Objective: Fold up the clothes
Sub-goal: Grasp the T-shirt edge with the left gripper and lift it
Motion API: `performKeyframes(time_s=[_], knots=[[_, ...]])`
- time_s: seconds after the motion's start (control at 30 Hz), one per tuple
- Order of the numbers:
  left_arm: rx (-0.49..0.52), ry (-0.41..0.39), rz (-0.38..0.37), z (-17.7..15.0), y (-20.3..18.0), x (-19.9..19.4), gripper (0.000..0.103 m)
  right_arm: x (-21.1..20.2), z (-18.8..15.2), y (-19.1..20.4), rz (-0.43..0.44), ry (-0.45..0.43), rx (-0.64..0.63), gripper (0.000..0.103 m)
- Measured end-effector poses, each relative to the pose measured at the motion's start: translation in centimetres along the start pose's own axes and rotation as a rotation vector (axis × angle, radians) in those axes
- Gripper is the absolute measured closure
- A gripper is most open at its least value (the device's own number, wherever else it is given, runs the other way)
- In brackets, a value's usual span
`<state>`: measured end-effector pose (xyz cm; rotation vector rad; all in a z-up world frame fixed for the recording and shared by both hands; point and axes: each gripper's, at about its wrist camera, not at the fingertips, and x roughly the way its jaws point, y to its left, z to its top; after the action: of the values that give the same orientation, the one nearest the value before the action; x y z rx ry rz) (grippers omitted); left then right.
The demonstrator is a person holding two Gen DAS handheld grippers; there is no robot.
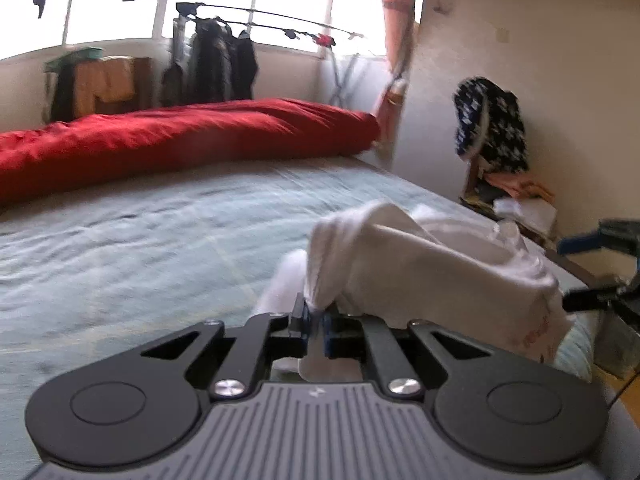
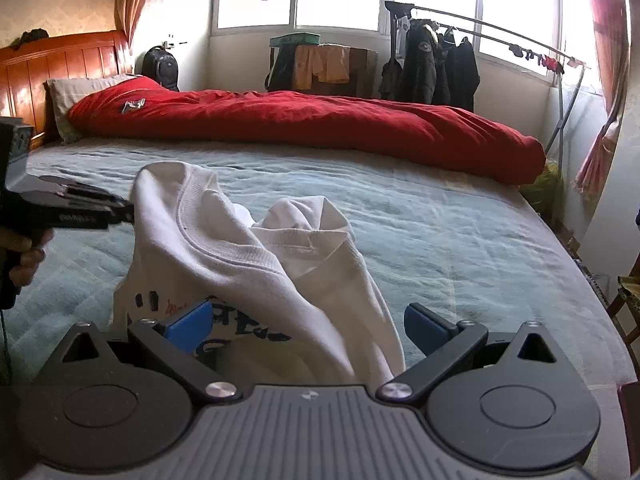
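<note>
A white T-shirt [image 2: 248, 256] with dark and red print lies bunched on the pale green bed sheet [image 2: 440, 220], its ribbed collar facing up. In the left wrist view my left gripper [image 1: 316, 322] is shut on a fold of the T-shirt [image 1: 420, 268], which is lifted and stretched toward the right. From the right wrist view the left gripper [image 2: 120, 210] grips the shirt's left edge, with a person's hand [image 2: 20, 256] behind it. My right gripper [image 2: 308, 328] stands wide open, the shirt's near part draped between its blue pads [image 2: 188, 326] without being pinched.
A red duvet [image 2: 320, 124] lies rolled along the far side of the bed, by a pillow [image 2: 76, 92] and wooden headboard [image 2: 60, 68]. A clothes rack [image 2: 440, 64] with dark jackets stands by the window. A chair [image 1: 496, 160] piled with clothes stands right of the bed.
</note>
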<state>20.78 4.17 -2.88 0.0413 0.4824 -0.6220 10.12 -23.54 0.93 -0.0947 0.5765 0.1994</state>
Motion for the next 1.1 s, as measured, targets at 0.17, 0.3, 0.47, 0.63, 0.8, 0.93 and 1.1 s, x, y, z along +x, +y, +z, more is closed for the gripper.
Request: performKeyframes(time_s=[0.17, 0.3, 0.47, 0.63, 0.8, 0.93, 1.1], knots=[[0.008, -0.029, 0.189, 1.3, 2.2, -2.3, 0.099, -0.7, 0.1, -0.7, 0.042, -0.022, 0.018, 0.000], [-0.073, 0.001, 0.313, 1.1, 5.2, -3.6, 0.099, -1.7, 0.0, -1.2, 0.071, -0.047, 0.028, 0.000], [-0.048, 0.043, 0.341, -0.4, 5.3, -4.6, 0.099, -1.2, 0.0, 0.2, 0.110, -0.038, 0.003, 0.000], [-0.052, 0.037, 0.334, -0.3, 5.3, -5.6, 0.099, 0.6, -0.4, 3.8, 0.112, 0.021, -0.107, 0.000], [-0.044, 0.033, 0.327, 0.2, 4.6, -5.5, 0.099, 3.6, -1.4, 4.9, -0.114, 0.095, -0.158, 0.001], [-0.018, 0.039, 0.343, 0.3, 4.0, -5.1, 0.099, 4.8, -1.5, 4.5, -0.124, 0.100, -0.092, 0.001], [-0.006, 0.026, 0.321, 0.7, 3.5, -5.4, 0.098, 5.8, -1.7, 4.1, -0.212, 0.107, -0.148, 0.001]])
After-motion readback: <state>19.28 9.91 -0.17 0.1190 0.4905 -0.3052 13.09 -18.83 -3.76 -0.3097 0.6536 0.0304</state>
